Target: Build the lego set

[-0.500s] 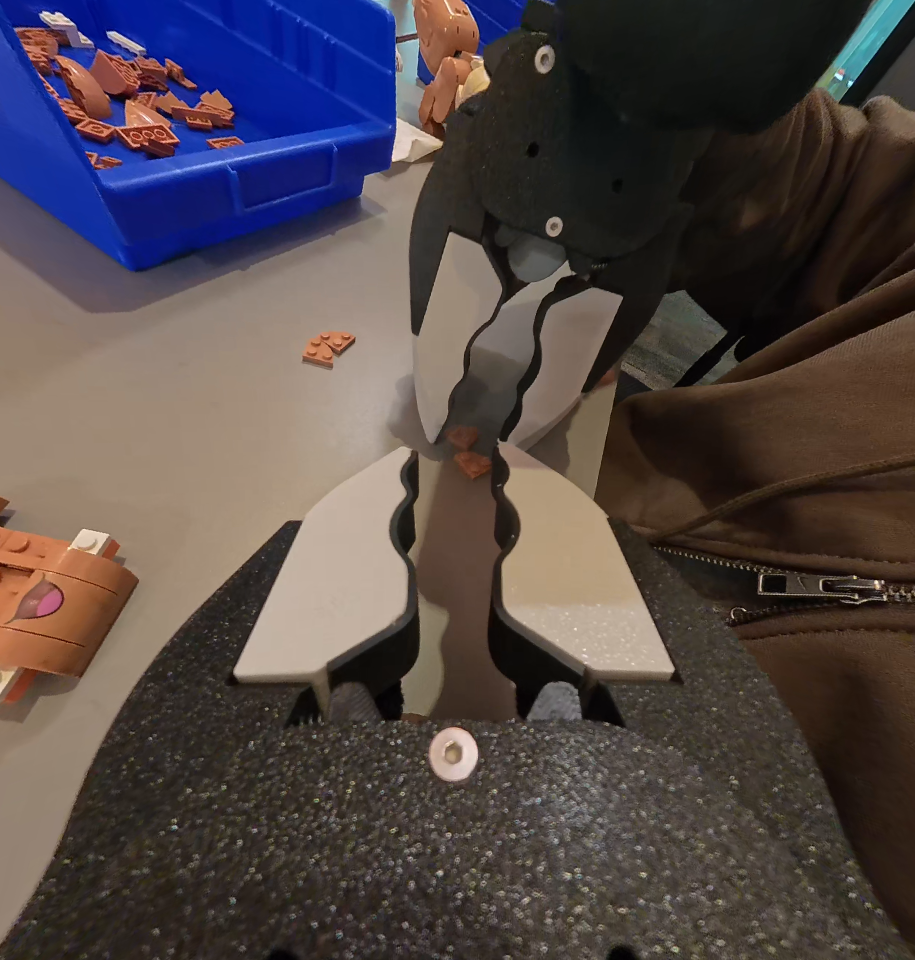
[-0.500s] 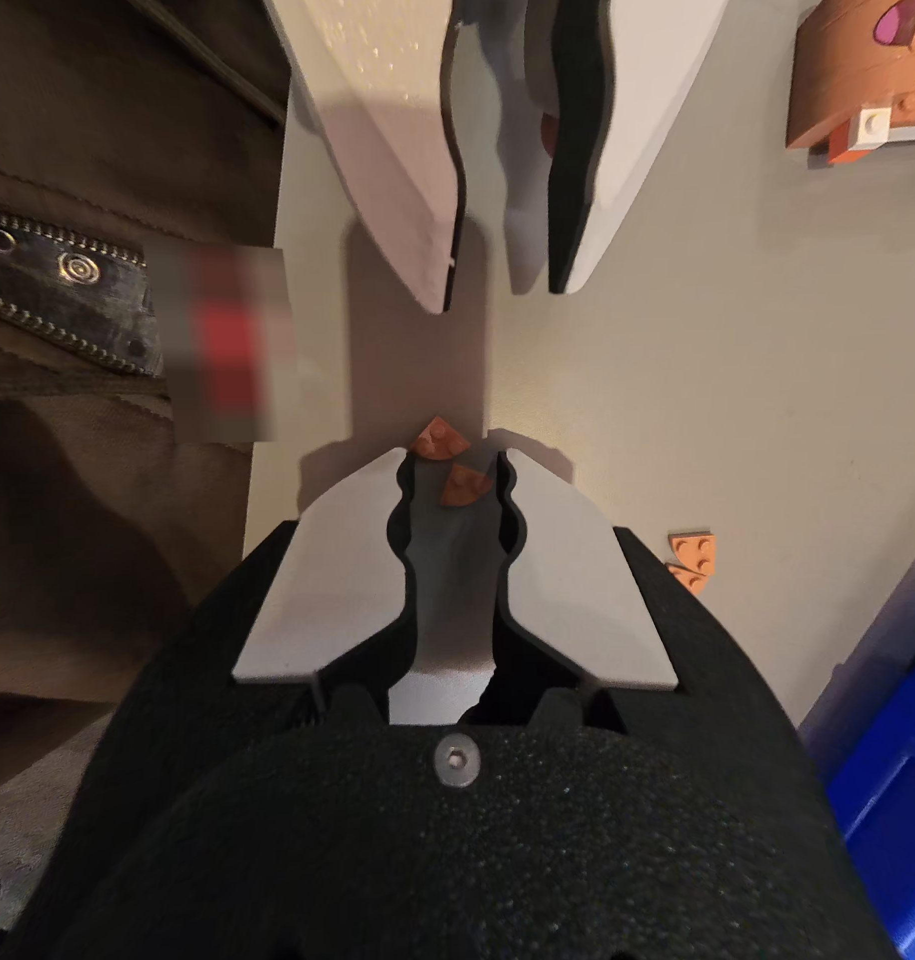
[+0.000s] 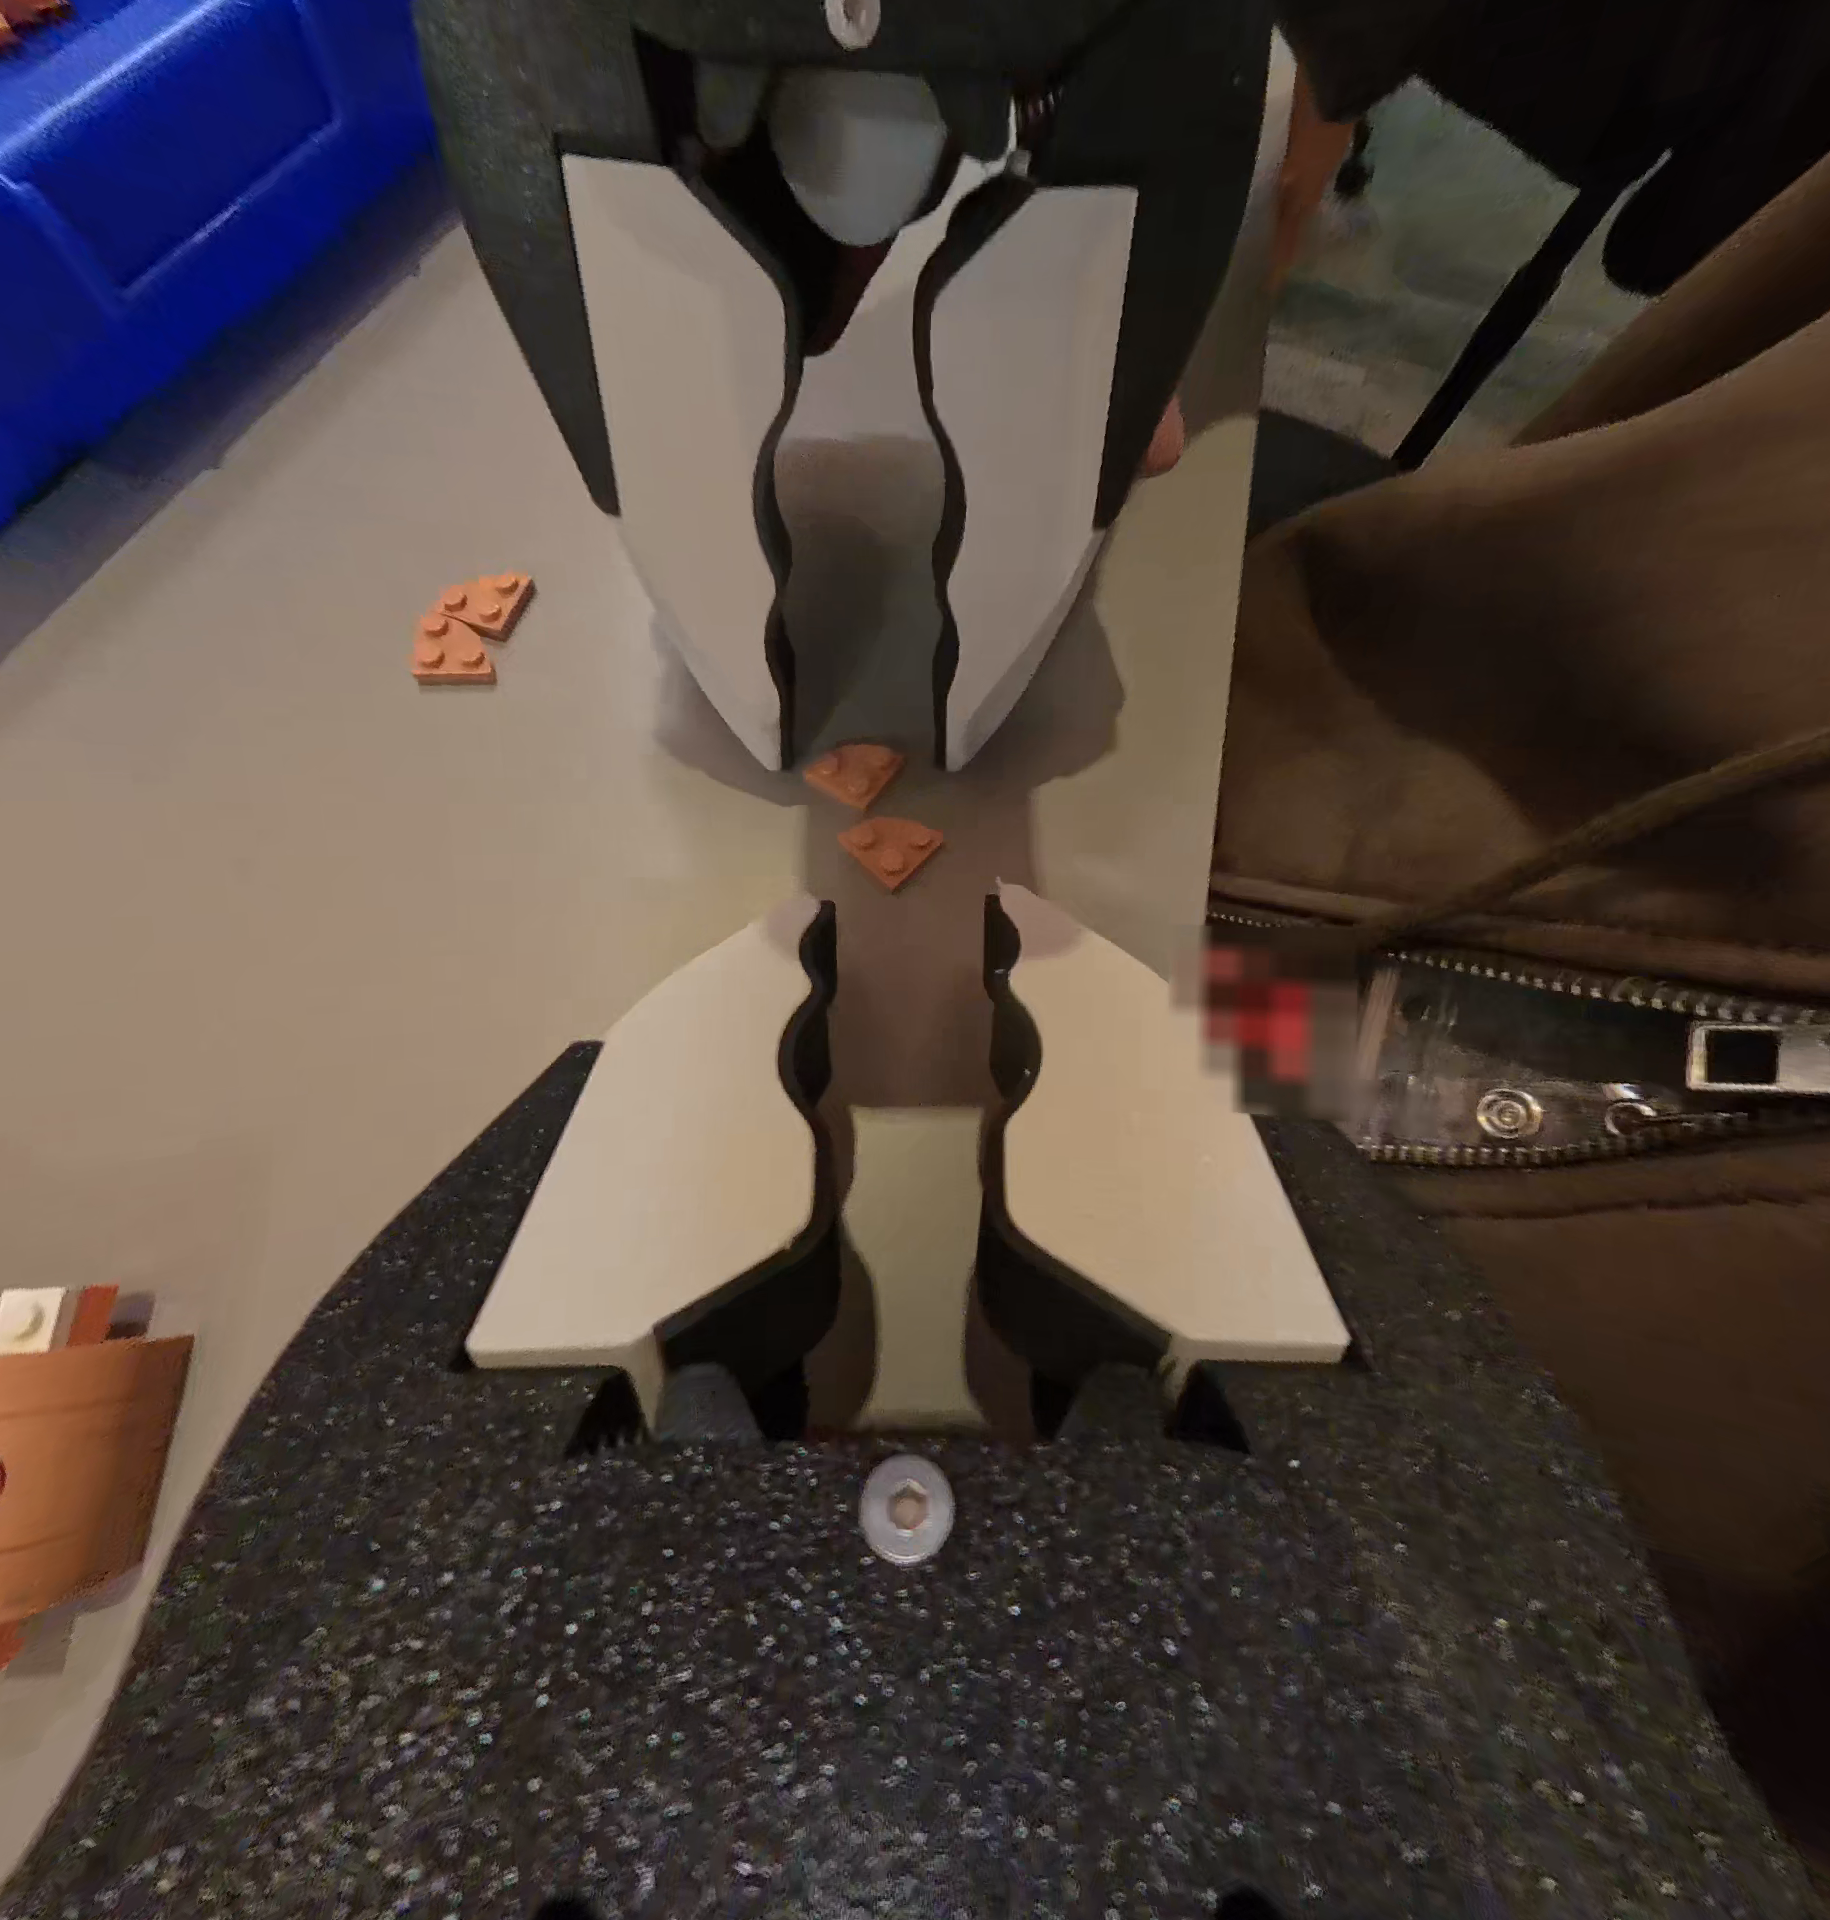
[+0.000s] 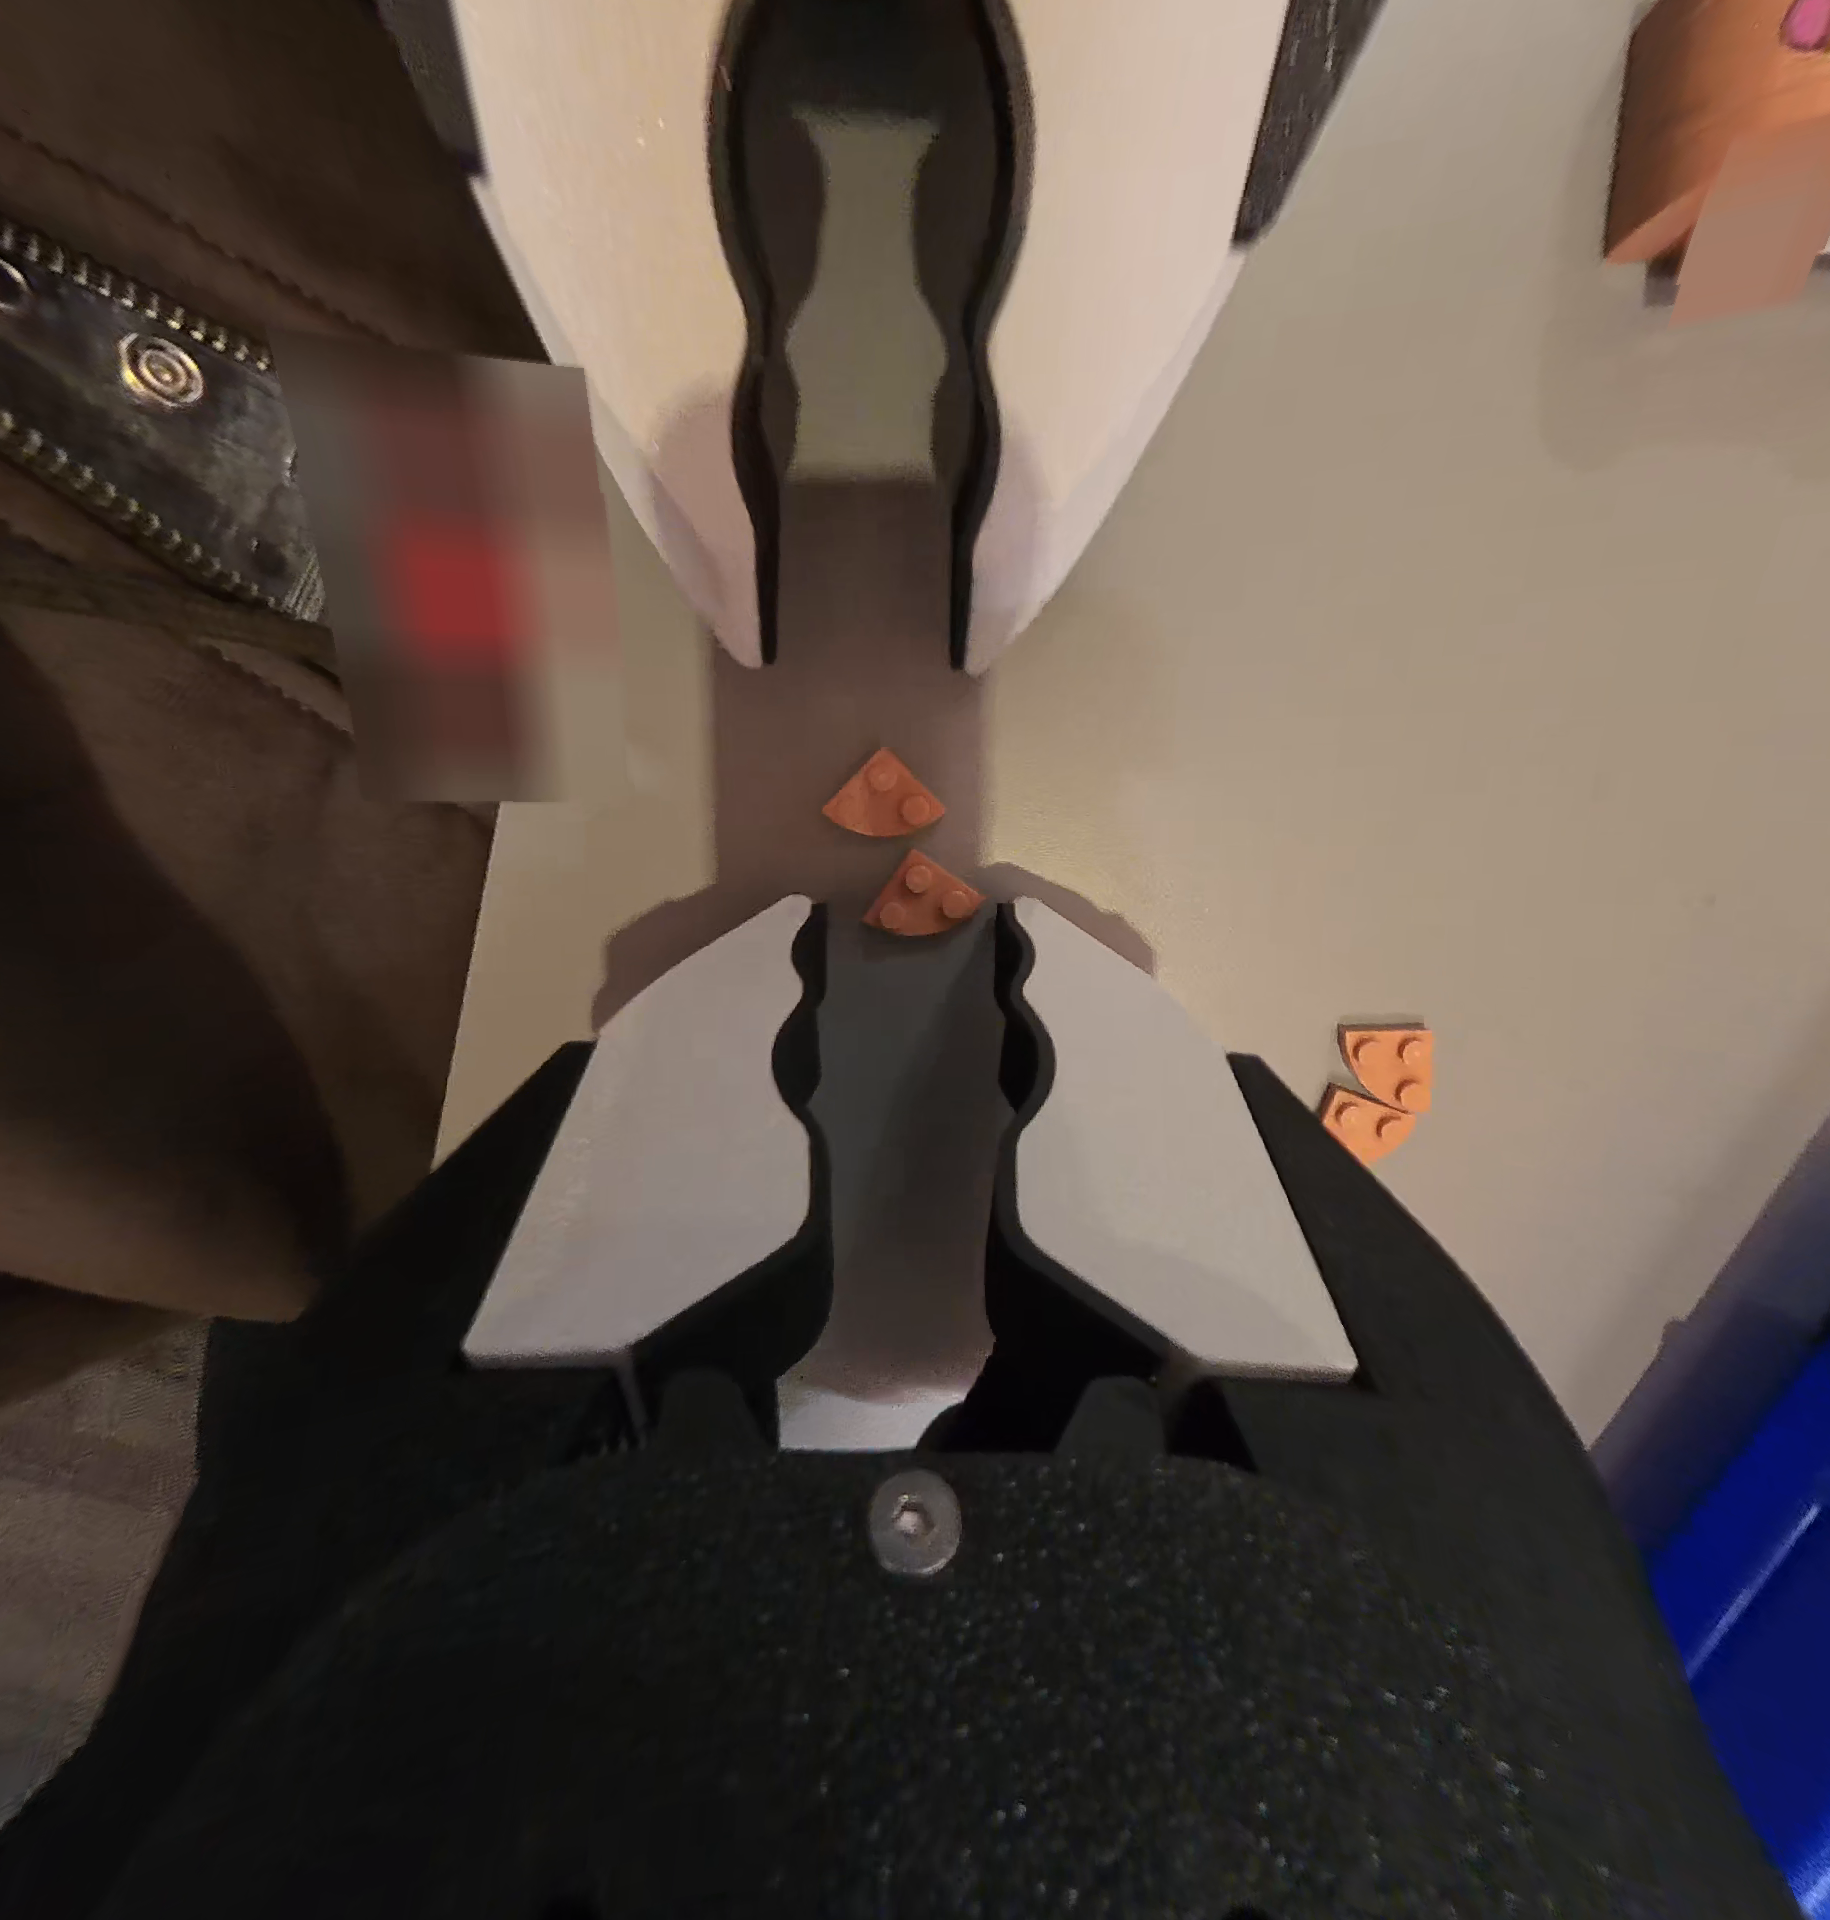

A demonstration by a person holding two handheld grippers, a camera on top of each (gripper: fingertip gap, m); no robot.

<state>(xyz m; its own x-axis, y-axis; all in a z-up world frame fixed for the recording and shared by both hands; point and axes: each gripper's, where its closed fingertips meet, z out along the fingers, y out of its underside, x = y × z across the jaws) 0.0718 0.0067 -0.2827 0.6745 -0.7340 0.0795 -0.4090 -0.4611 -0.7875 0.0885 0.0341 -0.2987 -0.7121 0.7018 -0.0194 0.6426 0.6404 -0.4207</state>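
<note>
Partly built brown model [image 3: 54, 1455] cut off at left edge, blurry; can't make out its far side. Blue bin [image 3: 152, 239] cropped too. Two small orange quarter-round plates, 3 studs each: one [image 3: 892, 850] lies just ahead of my left tool [image 3: 909, 909], other [image 3: 855, 774] right at the tips of my right tool [image 3: 861, 764]. Both tools apart, nothing gripped, facing tip to tip over the grey tabletop [image 3: 267, 935]. Another orange pair [image 3: 471, 641] lies touching, off to the side.
</note>
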